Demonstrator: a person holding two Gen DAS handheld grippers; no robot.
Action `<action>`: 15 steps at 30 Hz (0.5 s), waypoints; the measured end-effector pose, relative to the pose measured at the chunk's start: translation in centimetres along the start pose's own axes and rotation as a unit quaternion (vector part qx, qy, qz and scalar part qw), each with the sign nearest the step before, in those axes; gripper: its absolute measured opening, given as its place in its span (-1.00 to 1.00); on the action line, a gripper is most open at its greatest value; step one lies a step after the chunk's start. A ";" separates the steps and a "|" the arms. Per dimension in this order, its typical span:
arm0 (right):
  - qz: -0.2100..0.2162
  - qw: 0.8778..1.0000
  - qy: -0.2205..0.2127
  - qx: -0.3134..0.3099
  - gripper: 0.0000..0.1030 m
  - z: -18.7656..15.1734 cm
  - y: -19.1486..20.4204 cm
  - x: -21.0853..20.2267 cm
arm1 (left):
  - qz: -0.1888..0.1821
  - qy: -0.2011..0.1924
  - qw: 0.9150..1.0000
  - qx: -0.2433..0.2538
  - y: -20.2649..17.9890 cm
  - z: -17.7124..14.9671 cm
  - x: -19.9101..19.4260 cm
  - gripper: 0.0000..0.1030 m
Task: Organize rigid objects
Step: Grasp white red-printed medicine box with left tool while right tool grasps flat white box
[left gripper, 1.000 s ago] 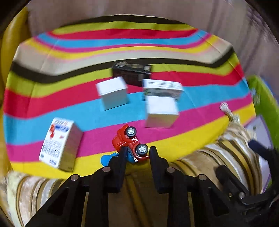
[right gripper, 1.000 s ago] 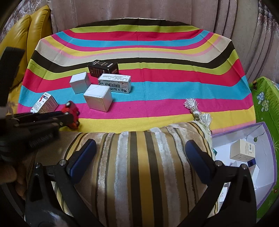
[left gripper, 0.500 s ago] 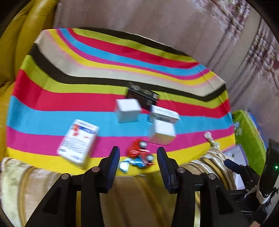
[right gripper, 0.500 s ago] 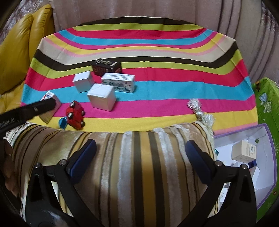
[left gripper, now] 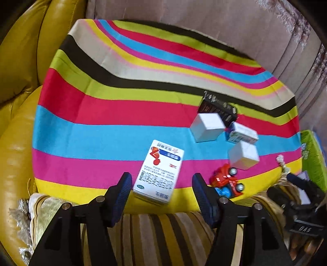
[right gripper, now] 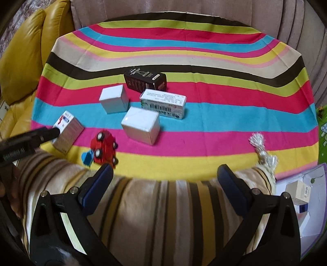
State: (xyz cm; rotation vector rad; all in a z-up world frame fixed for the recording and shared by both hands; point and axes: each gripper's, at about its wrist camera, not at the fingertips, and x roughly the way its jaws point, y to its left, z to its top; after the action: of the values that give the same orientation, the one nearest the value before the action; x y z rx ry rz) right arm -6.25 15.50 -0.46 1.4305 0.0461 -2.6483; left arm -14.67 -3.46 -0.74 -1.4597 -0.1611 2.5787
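My left gripper (left gripper: 161, 190) is open, its fingers on either side of a white medicine box (left gripper: 159, 171) with red and blue print near the front edge of the striped cloth. That box (right gripper: 67, 131) also shows in the right wrist view, with a left finger against it. A red toy car (left gripper: 225, 181) (right gripper: 104, 147) lies on its side just right of it. Two white cubes (right gripper: 114, 99) (right gripper: 141, 124), a barcode carton (right gripper: 163, 103) and a black box (right gripper: 146, 80) cluster mid-cloth. My right gripper (right gripper: 165, 184) is open and empty above a striped cushion.
A striped cushion (right gripper: 163, 221) lies along the front edge. A yellow leather sofa (left gripper: 18, 86) is on the left. A purple-rimmed storage box (right gripper: 302, 202) holding small cartons sits at the lower right. A curtain (right gripper: 184, 8) hangs behind the cloth.
My left gripper let go of the red toy car, opened wide and swung left, now straddling the medicine box. The car lies on the cloth. The right gripper barely moved.
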 end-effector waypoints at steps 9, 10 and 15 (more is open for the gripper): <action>-0.008 1.000 0.002 0.016 0.99 3.1 1.3 2.5 | 0.011 0.011 1.000 -0.001 0.2 -0.6 1.7 0.19; -0.011 1.000 0.001 0.018 0.99 3.3 1.4 2.7 | 0.014 0.011 1.000 0.001 0.2 -0.6 1.9 0.19; -0.029 0.999 0.006 0.023 0.99 4.3 2.0 4.3 | 0.017 0.009 1.000 0.010 -0.1 -1.0 2.3 -0.02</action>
State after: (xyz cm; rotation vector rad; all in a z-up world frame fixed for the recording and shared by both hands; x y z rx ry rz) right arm -11.89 12.73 -1.56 1.4797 0.0277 -2.7039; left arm -14.97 -2.86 -3.10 -1.4908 -0.1081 2.5863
